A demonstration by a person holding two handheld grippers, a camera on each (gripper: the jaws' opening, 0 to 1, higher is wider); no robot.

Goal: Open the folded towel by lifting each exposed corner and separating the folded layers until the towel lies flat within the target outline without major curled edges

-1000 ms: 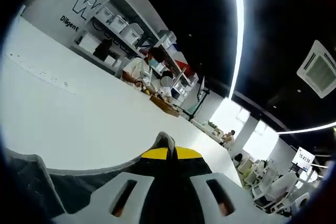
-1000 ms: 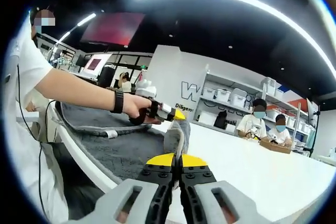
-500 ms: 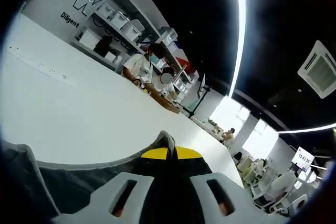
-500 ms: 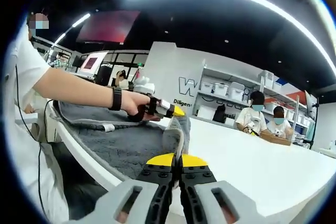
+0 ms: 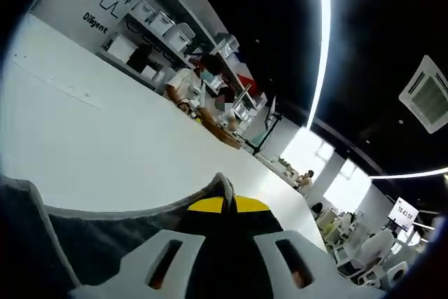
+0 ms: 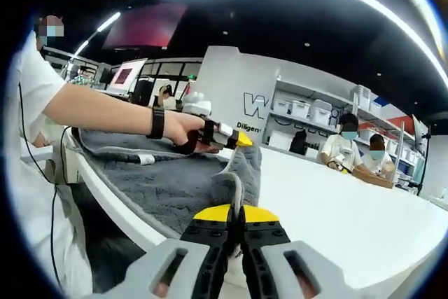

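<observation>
Both grippers are clamping the grey towel (image 6: 178,183) edge: the right gripper (image 6: 238,216) nipping the near corner, the left gripper (image 6: 234,142) pinching the far one, with the cloth stretching leftward across the white table (image 6: 336,215).

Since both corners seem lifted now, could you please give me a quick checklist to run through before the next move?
1. Right gripper shut on the grey towel edge: ok.
2. Left gripper shut on a towel corner: ok.
3. Towel flat on the white table: not ok, its edge is raised and part hangs over the table's side.
4. Target outline in sight: cannot tell.
5. Table beyond the towel free of things nearby: ok.
</observation>
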